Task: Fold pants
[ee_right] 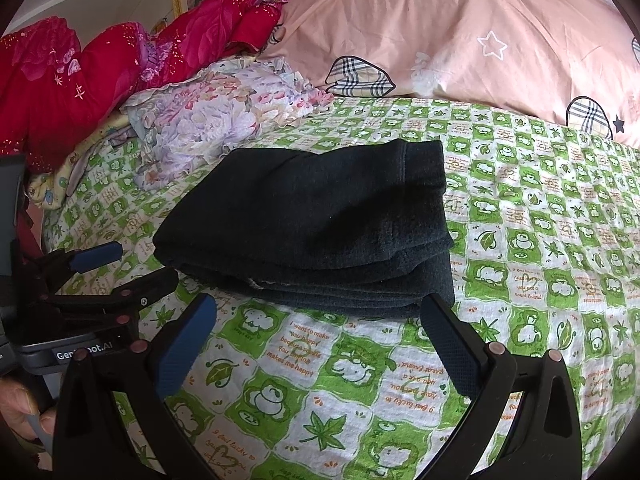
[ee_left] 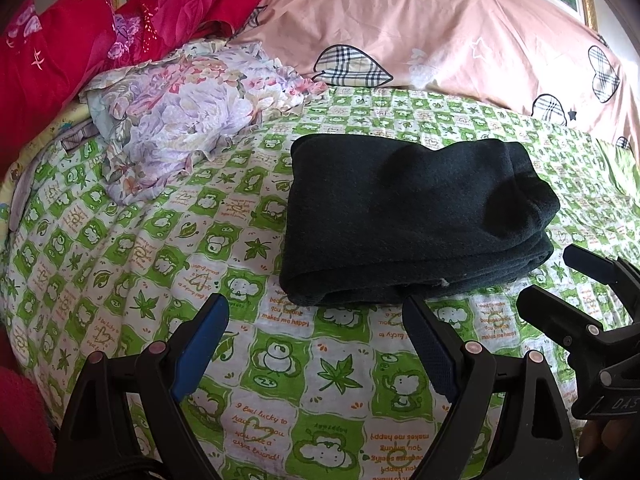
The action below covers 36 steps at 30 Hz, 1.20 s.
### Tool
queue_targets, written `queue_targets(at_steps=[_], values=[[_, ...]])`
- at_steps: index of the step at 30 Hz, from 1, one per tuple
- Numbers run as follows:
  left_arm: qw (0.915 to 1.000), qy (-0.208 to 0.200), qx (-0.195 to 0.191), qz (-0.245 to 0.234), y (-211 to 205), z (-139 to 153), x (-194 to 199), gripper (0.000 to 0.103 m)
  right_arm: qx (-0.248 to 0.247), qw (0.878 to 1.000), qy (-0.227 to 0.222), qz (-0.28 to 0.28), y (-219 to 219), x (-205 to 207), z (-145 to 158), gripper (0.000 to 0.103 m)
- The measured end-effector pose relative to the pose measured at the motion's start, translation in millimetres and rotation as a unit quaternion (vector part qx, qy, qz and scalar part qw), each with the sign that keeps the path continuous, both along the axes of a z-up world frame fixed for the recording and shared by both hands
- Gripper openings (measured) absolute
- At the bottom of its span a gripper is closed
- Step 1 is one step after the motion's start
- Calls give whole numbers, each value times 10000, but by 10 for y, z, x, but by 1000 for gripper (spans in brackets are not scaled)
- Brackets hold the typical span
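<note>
The dark green-black pants (ee_left: pixel 412 216) lie folded into a thick rectangular stack on the green-and-white patterned bedsheet (ee_left: pixel 160 264). They also show in the right wrist view (ee_right: pixel 312 224). My left gripper (ee_left: pixel 316 308) is open and empty, hovering just in front of the stack's near edge. My right gripper (ee_right: pixel 320 312) is open and empty, also just in front of the stack. The right gripper shows at the right edge of the left wrist view (ee_left: pixel 560 280), and the left gripper shows at the left of the right wrist view (ee_right: pixel 136 264).
A floral pillow (ee_left: pixel 180 120) lies at the back left, with red bedding (ee_left: pixel 80 52) behind it. A pink duvet with plaid hearts (ee_left: pixel 440 32) runs along the back. The sheet (ee_right: pixel 540 240) stretches to the right of the pants.
</note>
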<state>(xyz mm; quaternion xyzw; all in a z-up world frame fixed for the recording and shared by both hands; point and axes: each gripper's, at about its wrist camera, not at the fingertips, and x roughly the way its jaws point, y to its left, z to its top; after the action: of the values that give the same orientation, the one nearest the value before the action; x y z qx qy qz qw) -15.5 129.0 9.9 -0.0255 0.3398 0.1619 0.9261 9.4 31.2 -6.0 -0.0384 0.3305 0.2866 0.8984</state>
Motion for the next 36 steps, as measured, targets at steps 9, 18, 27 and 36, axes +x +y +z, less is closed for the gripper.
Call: queue_targets(at_steps=[9, 18, 27, 36], values=[[10000, 11, 16, 5, -8, 11, -3, 89, 9, 10000, -51, 83, 20, -13, 72, 102], [10000, 20, 15, 21, 15, 74, 7, 89, 52, 9999, -82, 84, 3, 6, 131, 102], [10000, -58, -46, 22, 115, 273, 100, 88, 38, 10000, -21, 34, -34, 145, 239, 102], [10000, 22, -78, 0, 140, 302, 179, 87, -126, 9999, 42, 38, -14, 228, 232, 102]])
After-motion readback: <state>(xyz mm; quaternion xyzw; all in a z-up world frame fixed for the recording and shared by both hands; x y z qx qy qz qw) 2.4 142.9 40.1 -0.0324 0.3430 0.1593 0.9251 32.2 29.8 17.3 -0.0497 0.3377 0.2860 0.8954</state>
